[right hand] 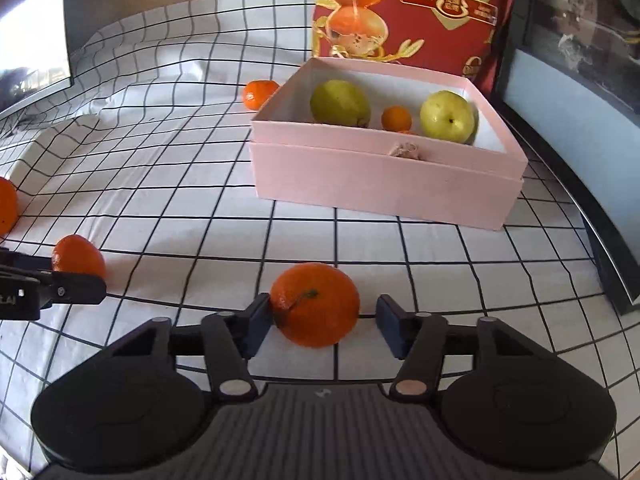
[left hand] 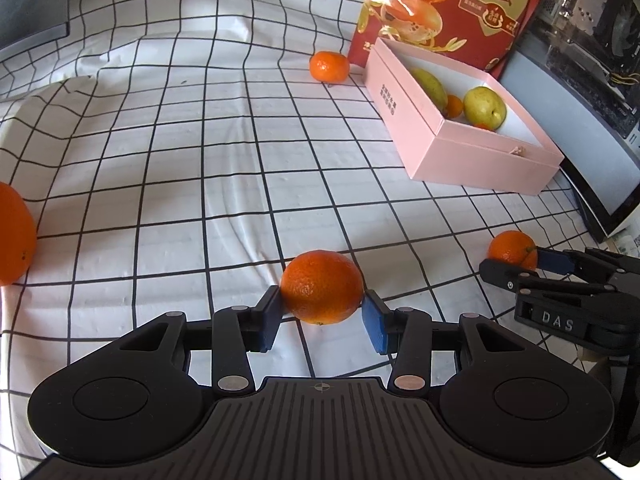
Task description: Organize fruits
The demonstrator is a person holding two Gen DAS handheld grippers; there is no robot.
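In the left wrist view my left gripper [left hand: 322, 312] has both pads against an orange mandarin [left hand: 322, 286] that rests on the checked cloth. In the right wrist view my right gripper [right hand: 320, 320] is open around another mandarin [right hand: 315, 304]; the left pad touches it, the right pad stands apart. That mandarin [left hand: 512, 249] and the right gripper [left hand: 520, 266] also show in the left wrist view. The pink box [right hand: 384, 184] holds two green-yellow pears [right hand: 340, 102] [right hand: 448, 116] and small mandarins [right hand: 396, 118].
A mandarin [left hand: 329, 66] lies by the box's far corner, and a large orange [left hand: 14, 232] at the left edge. A red printed bag [left hand: 452, 4] stands behind the box. A monitor [right hand: 568, 128] stands to the right, a dark screen [right hand: 32, 40] at the back left.
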